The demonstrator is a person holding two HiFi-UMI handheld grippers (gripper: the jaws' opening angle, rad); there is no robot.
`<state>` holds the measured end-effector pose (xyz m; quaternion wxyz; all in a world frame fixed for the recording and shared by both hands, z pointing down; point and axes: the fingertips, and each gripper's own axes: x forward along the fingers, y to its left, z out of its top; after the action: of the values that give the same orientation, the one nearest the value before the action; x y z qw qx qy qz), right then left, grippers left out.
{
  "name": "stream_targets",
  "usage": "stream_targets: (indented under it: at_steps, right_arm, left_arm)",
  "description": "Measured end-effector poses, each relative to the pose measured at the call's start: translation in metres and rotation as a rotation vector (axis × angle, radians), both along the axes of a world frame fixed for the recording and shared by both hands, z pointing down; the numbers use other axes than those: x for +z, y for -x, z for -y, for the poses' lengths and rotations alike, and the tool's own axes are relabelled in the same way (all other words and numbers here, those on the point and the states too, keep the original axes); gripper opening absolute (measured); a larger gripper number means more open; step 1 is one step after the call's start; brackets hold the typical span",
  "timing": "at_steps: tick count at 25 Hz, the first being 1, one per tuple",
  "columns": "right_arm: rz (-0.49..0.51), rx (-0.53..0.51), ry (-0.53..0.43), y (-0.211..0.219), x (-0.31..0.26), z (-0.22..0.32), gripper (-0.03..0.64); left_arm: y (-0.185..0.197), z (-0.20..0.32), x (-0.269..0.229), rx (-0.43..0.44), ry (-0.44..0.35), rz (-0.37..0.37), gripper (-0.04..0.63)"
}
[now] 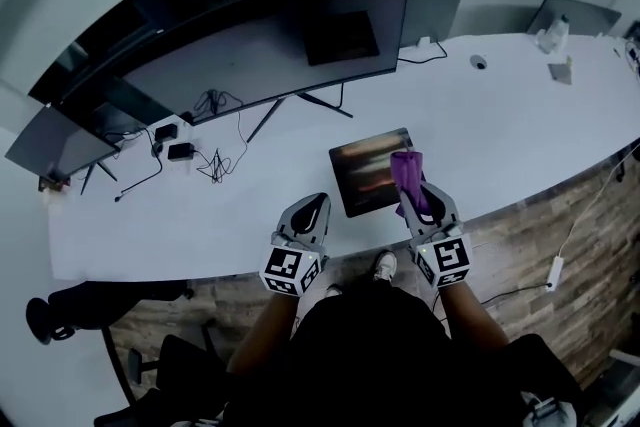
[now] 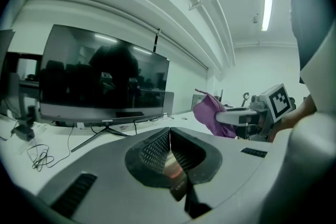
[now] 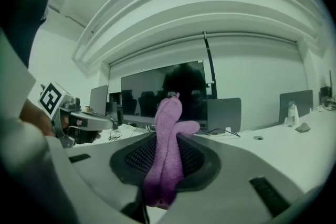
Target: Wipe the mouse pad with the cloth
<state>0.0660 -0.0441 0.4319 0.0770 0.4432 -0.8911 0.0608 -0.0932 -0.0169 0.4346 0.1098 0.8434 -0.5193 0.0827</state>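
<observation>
A dark mouse pad (image 1: 368, 167) lies on the white desk (image 1: 200, 215) near its front edge. A purple cloth (image 1: 410, 181) hangs over the pad's right edge, pinched in my right gripper (image 1: 421, 200), which is shut on it. In the right gripper view the cloth (image 3: 167, 149) stands up between the jaws. My left gripper (image 1: 311, 212) is at the desk's front edge, left of the pad, shut with nothing held (image 2: 169, 157). The left gripper view shows the cloth (image 2: 211, 114) and the right gripper off to its right.
A wide curved monitor (image 1: 250, 40) stands at the back of the desk, with cables and adapters (image 1: 180, 147) to its left. A laptop (image 1: 430, 15) and small items (image 1: 553, 40) sit at the far right. A black chair (image 1: 70, 305) is below left.
</observation>
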Motion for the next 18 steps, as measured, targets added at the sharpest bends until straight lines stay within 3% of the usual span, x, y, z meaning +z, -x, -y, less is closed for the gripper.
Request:
stream_targets:
  at_steps: [4, 9, 14, 18]
  right_arm:
    - [-0.029, -0.067, 0.062, 0.007, 0.022, 0.011, 0.101]
    - [0.016, -0.15, 0.087, 0.021, 0.035, 0.03, 0.101]
    - [0.001, -0.21, 0.13, 0.034, 0.051, 0.041, 0.1]
    - [-0.021, -0.234, 0.152, 0.051, 0.061, 0.048, 0.1]
  left_arm:
    - [0.004, 0.009, 0.005, -0.076, 0.008, 0.024, 0.021]
    - [0.016, 0.009, 0.024, -0.158, 0.064, 0.071, 0.021]
    - [0.028, 0.007, 0.032, -0.253, 0.088, 0.055, 0.021]
    - [0.036, 0.017, 0.032, -0.278, 0.084, 0.049, 0.021]
